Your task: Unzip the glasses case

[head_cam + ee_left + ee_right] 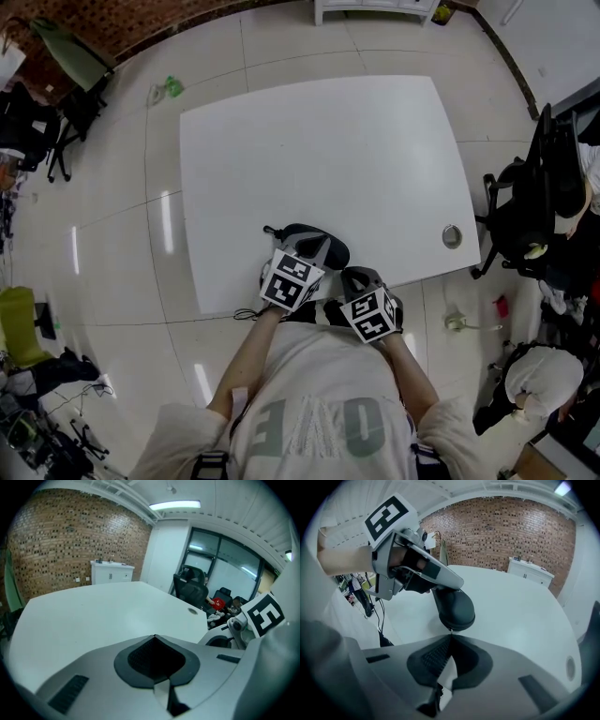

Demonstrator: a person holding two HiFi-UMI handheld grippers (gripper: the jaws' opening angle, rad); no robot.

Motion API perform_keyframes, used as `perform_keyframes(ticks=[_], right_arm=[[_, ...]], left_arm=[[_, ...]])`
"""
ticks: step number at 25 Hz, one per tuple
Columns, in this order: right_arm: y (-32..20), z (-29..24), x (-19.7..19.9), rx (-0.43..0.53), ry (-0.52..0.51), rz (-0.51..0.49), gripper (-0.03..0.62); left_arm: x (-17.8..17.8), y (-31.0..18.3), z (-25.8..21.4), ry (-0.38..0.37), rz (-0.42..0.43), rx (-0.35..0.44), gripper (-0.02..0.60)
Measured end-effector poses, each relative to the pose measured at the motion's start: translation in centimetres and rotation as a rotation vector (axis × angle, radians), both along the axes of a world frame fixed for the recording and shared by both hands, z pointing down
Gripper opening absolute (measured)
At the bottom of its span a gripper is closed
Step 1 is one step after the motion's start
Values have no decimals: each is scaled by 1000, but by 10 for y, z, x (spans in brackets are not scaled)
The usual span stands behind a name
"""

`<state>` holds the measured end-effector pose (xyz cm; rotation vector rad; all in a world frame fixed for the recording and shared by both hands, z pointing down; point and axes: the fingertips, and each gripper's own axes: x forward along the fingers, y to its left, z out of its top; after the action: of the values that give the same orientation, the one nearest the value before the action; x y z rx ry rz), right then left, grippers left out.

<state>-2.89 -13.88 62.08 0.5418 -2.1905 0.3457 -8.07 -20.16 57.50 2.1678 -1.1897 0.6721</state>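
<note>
Glasses case (454, 609) lies at the near edge of the white counter (375, 141). Left gripper (154, 637) is clenched empty, lying on top of the case. Right gripper (450, 637) is clenched at the case's rim, apparently pinching the small zipper pull (450, 630).

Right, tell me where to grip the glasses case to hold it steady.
I'd pinch the glasses case across its short width, coming down from above: it lies flat on the table, a long rounded shell. Stay off the near end, where a small metal tab shows.

Beyond the glasses case (334, 253) the white table (328, 141) is open (an office chair (520, 206) flanks its right edge).
</note>
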Motion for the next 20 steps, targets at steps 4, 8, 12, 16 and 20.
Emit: perform_keyframes(ticks=[4,8,12,16,20], right_arm=[[-11,3,9,-5,28,34,0],[-38,6,15,-13,39,86,0],[-52,8,15,4,58,89,0],[-53,10,18,-20,38,135,0],[-62,7,17,98,107,-9,2]], left_arm=[[0,4,0,48,-14,8,-2],[-1,4,-2,90,-34,5,-2],[-1,3,-1,93,-53,2,-2],[0,3,-3,98,-51,-4,-2],[2,3,-3,103,-64,-5,-2]])
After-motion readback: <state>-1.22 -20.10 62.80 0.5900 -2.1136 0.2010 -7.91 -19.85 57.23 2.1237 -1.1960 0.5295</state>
